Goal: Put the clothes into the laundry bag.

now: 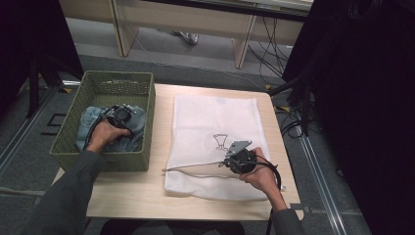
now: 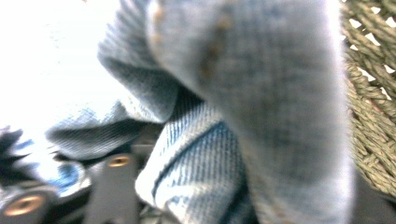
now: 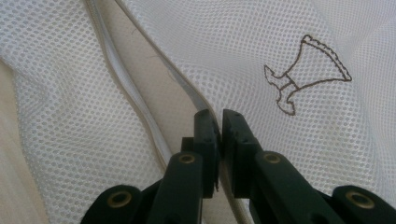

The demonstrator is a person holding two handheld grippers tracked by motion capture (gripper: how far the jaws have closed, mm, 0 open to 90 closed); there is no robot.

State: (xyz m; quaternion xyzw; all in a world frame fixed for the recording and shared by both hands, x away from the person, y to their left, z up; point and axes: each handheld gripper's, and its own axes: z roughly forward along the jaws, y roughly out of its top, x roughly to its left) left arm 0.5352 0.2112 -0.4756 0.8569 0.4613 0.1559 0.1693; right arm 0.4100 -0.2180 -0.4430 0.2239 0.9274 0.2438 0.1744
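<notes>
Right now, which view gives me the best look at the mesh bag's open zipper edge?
The right gripper view: the right gripper is shut on the zipper edge of the mesh bag, close and sharp. The high view shows the whole bag, the edge small. The left gripper view shows denim.

My count at the table [image 1: 127, 196]: one green woven basket [image 1: 142, 161]; one blue denim garment [image 1: 134, 120] inside it; one white mesh laundry bag [image 1: 215, 117], bearing one embroidered emblem [image 1: 221, 141]; two handheld grippers, left gripper [image 1: 119, 116] and right gripper [image 1: 238, 157].
</notes>
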